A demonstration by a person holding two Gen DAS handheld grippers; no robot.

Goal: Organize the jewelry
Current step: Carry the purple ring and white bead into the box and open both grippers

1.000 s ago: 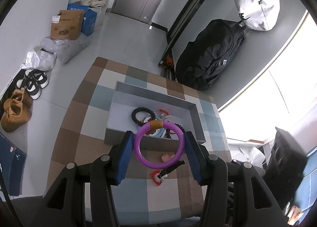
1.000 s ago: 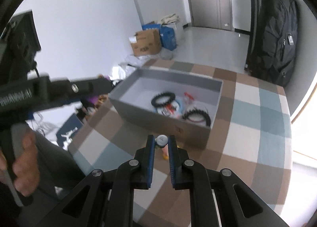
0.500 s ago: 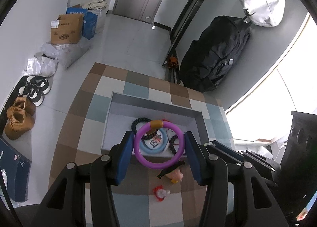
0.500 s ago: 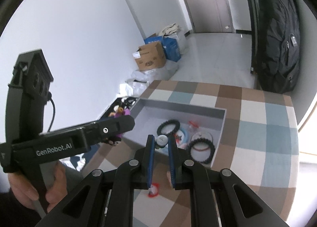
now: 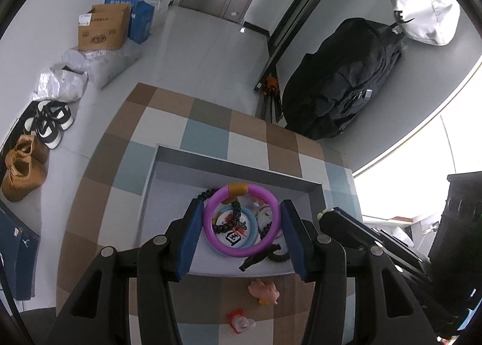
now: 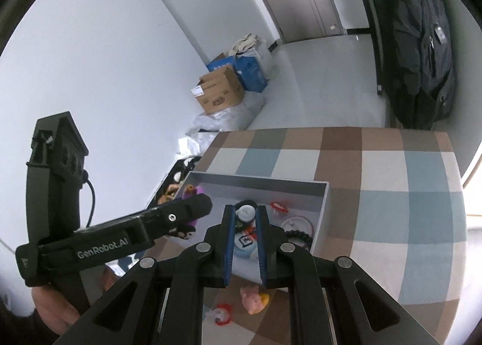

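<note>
Purple ring bracelet (image 5: 241, 221) w/ orange bead on top, pinched between pads of left claw (image 5: 241, 235), held over the grey box (image 5: 238, 164) on checkered bench (image 5: 208, 134). Right claw (image 6: 246, 218) closed on small grey round piece (image 6: 247, 213), also over box. Inside box: black bead bracelets, light-blue ring (image 5: 251, 232), white disc. On bench near box front: pink pig charm (image 5: 263, 287), red-white trinket (image 5: 241, 321). Black backpack (image 5: 340, 92) behind the bench.

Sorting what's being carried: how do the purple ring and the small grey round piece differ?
The purple ring is large, open-centred, with an orange band; the grey round piece is small and solid. The ring spreads the left hand-held gripper wide; the piece sits in the nearly closed right hand-held gripper. Both hover over the grey box.
</note>
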